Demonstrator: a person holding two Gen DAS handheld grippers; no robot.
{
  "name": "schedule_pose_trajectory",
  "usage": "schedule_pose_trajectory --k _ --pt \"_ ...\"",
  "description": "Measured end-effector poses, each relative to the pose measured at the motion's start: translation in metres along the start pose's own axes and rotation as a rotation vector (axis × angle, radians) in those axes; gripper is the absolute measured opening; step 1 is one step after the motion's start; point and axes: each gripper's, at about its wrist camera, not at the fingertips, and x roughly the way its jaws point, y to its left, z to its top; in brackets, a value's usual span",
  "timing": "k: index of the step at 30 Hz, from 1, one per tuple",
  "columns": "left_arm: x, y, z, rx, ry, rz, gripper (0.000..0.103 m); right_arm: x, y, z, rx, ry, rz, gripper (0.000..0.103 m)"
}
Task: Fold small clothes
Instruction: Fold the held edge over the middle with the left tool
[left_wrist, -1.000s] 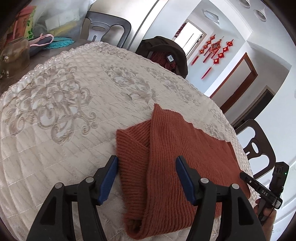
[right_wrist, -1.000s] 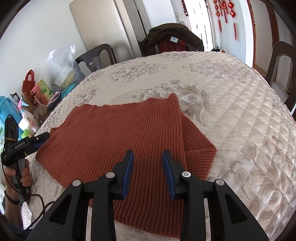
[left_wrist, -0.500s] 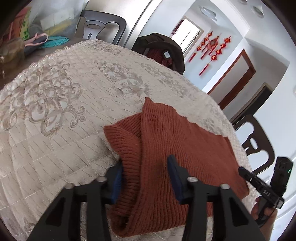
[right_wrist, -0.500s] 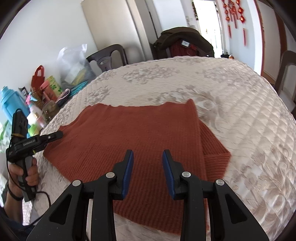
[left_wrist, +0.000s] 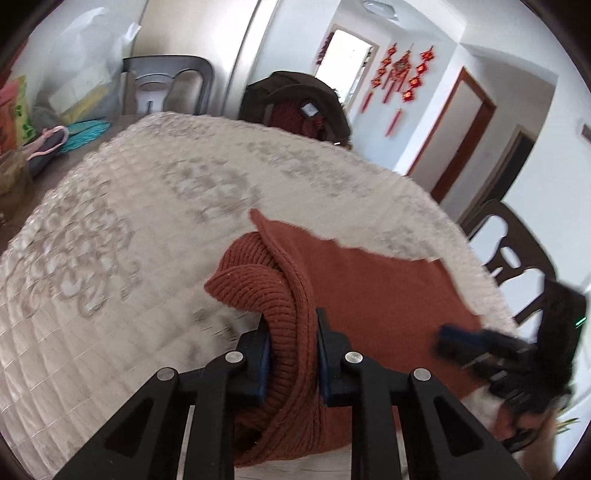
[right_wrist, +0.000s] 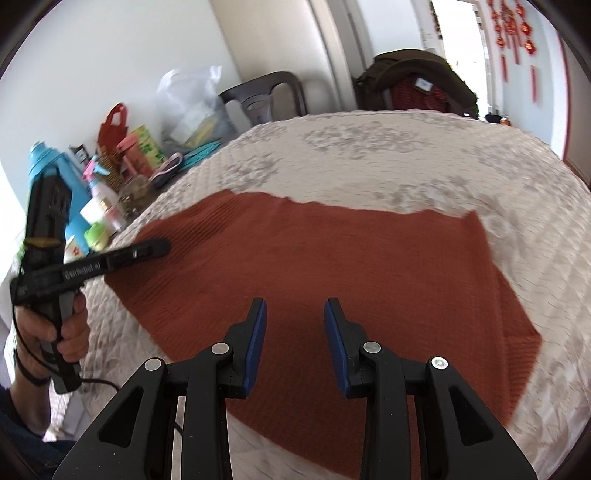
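A rust-red ribbed knit garment (left_wrist: 369, 280) lies spread on the cream quilted tablecloth (left_wrist: 129, 240). My left gripper (left_wrist: 291, 332) has its jaws closing on the garment's folded left edge. The blue pads press the bunched knit, which is raised off the cloth. In the right wrist view the garment (right_wrist: 332, 258) lies flat and wide. My right gripper (right_wrist: 295, 328) hovers open over its near middle with nothing between the pads. The left gripper (right_wrist: 160, 246) shows there at the garment's left edge, in a person's hand. The right gripper (left_wrist: 447, 332) appears blurred at the right of the left wrist view.
Bottles, a blue flask (right_wrist: 66, 184) and bags crowd the table's left side. A chair draped with a dark coat (left_wrist: 295, 99) stands behind the table, a grey plastic chair (left_wrist: 166, 85) beside it and a dark wooden chair (left_wrist: 513, 251) at the right.
The left jaws narrowed from wide open onto the garment's folded edge and raised it. The right gripper slid across over the garment, still open the same width.
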Motion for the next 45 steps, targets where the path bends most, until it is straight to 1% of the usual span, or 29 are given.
schedule_pose_trajectory --k 2,4,7,12,15,18,20,21,22,24,25,27,29,30,31,33,34,36,39,40,43,45 --pt "-0.005 -0.011 0.008 0.025 -0.016 -0.028 0.021 0.011 0.006 -0.001 -0.037 0.043 -0.009 0.033" --pt "-0.008 -0.025 0.015 0.043 -0.023 -0.076 0.021 0.012 0.008 -0.001 -0.050 0.045 -0.021 0.033" --pt "-0.008 -0.048 0.026 0.076 -0.021 -0.157 0.021 0.000 -0.001 0.002 -0.008 0.013 -0.008 0.033" --pt "0.007 -0.096 0.036 0.153 0.003 -0.279 0.020 -0.033 -0.033 -0.003 0.110 -0.064 -0.045 0.033" --pt "0.029 -0.122 0.032 0.186 0.050 -0.346 0.020 -0.052 -0.052 -0.011 0.184 -0.098 -0.060 0.033" --pt "0.065 -0.139 0.019 0.187 0.143 -0.385 0.020 -0.066 -0.069 -0.021 0.251 -0.120 -0.071 0.033" --pt "0.088 -0.144 0.007 0.180 0.226 -0.418 0.020 -0.071 -0.075 -0.027 0.284 -0.123 -0.070 0.033" --pt "0.094 -0.144 0.002 0.179 0.248 -0.425 0.021 -0.073 -0.078 -0.029 0.299 -0.124 -0.065 0.033" --pt "0.095 -0.145 -0.002 0.178 0.258 -0.436 0.022 -0.074 -0.081 -0.031 0.315 -0.127 -0.058 0.033" --pt "0.087 -0.145 -0.002 0.161 0.248 -0.461 0.029 -0.075 -0.085 -0.033 0.341 -0.134 -0.036 0.033" --pt "0.080 -0.143 0.001 0.153 0.237 -0.490 0.035 -0.076 -0.088 -0.033 0.356 -0.139 -0.020 0.033" --pt "0.063 -0.139 0.006 0.145 0.195 -0.526 0.038 -0.077 -0.093 -0.033 0.396 -0.152 0.026 0.033" --pt "0.048 -0.132 0.011 0.146 0.143 -0.519 0.044 -0.077 -0.098 -0.035 0.439 -0.165 0.085 0.035" --pt "0.044 -0.128 0.014 0.145 0.125 -0.509 0.044 -0.076 -0.101 -0.034 0.462 -0.173 0.117 0.040" --pt "0.041 -0.123 0.016 0.148 0.108 -0.481 0.044 -0.076 -0.104 -0.034 0.491 -0.185 0.157 0.042" --pt "0.039 -0.113 0.015 0.161 0.084 -0.405 0.044 -0.073 -0.106 -0.033 0.526 -0.187 0.209 0.043" --pt "0.042 -0.107 0.015 0.161 0.086 -0.378 0.044 -0.069 -0.108 -0.034 0.546 -0.179 0.240 0.043" --pt "0.047 -0.096 0.010 0.149 0.110 -0.345 0.044 -0.067 -0.110 -0.035 0.562 -0.167 0.235 0.043" --pt "0.054 -0.089 -0.002 0.155 0.128 -0.312 0.044 -0.061 -0.109 -0.038 0.565 -0.114 0.182 0.043" --pt "0.055 -0.088 -0.004 0.162 0.127 -0.306 0.044 -0.059 -0.109 -0.041 0.568 -0.090 0.183 0.043" --pt "0.055 -0.089 -0.010 0.192 0.108 -0.291 0.044 -0.057 -0.108 -0.045 0.580 -0.077 0.216 0.043" --pt "0.056 -0.091 -0.011 0.207 0.105 -0.285 0.044 -0.054 -0.106 -0.043 0.575 -0.066 0.220 0.043"
